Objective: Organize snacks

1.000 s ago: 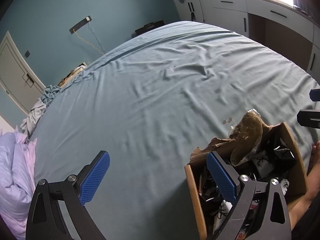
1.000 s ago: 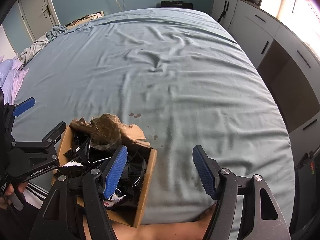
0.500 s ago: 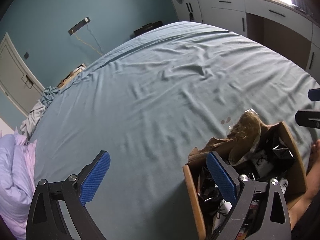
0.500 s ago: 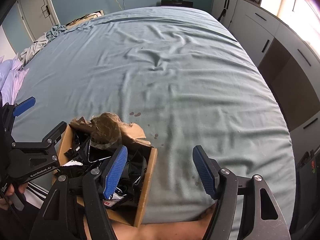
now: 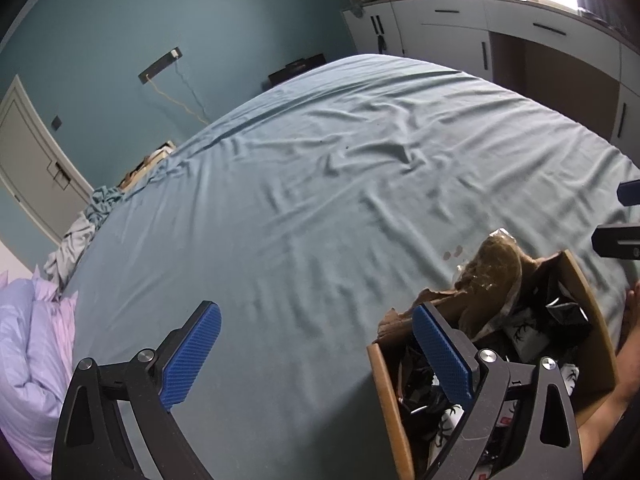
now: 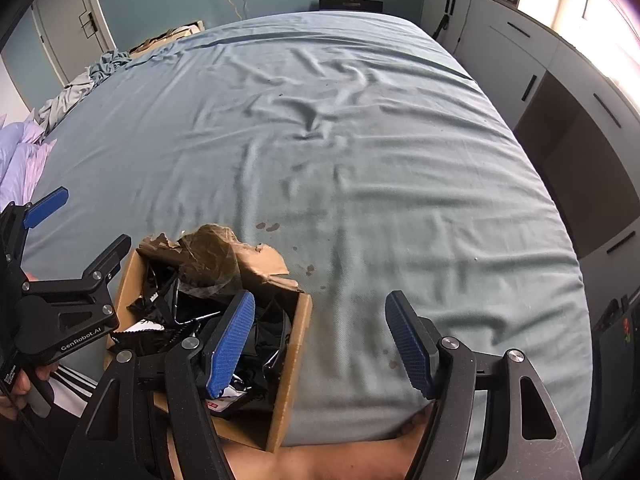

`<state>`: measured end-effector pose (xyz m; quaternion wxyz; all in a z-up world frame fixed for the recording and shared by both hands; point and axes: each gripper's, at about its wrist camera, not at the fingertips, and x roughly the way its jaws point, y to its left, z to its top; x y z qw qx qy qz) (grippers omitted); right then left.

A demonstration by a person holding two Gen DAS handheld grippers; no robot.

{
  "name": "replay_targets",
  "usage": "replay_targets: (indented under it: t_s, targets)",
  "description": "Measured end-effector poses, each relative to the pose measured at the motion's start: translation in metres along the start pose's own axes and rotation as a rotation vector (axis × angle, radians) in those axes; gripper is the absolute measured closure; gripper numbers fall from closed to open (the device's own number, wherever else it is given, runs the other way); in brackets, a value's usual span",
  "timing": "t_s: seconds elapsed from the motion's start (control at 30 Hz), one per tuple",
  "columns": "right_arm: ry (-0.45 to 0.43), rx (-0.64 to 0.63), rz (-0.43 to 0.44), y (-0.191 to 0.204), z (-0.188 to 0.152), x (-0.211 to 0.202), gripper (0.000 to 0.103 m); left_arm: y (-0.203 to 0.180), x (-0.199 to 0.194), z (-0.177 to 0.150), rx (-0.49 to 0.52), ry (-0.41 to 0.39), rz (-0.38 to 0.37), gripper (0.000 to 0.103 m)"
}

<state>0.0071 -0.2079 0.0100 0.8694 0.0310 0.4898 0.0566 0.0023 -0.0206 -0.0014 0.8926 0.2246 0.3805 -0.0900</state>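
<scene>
An open cardboard box (image 6: 298, 344) (image 5: 386, 408) rests on a person's lap at the near edge of a grey-blue bed (image 6: 320, 140). It holds several black snack packets (image 6: 276, 332) (image 5: 528, 332) and a crumpled clear bag with brown content (image 6: 212, 256) (image 5: 496, 268) sticking up from its far side. My left gripper (image 5: 316, 356) hangs open over the sheet, its right finger above the box's left wall. My right gripper (image 6: 320, 340) is open too, its left finger over the box, its right finger over the sheet. Nothing sits between either pair of pads.
Small brown stains (image 6: 268, 226) mark the sheet beyond the box. Lilac bedding (image 5: 28, 360) and crumpled clothes (image 5: 80, 232) lie at the bed's left. White cabinets (image 6: 520, 52) line the right wall, with a door (image 5: 32, 160) at far left. A bare leg (image 6: 340, 460) shows under the box.
</scene>
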Motion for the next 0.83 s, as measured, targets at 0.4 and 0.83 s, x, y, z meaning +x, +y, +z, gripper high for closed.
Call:
replay_targets:
  t_s: [0.4, 0.83]
  targets:
    - [0.028, 0.024, 0.011, -0.004, 0.003, 0.005, 0.036, 0.002, 0.011, -0.001, -0.008, 0.051, -0.006, 0.004]
    - [0.033, 0.019, 0.014, -0.001, 0.003, 0.007, 0.036, -0.001, 0.017, -0.002, 0.009, 0.072, -0.018, 0.003]
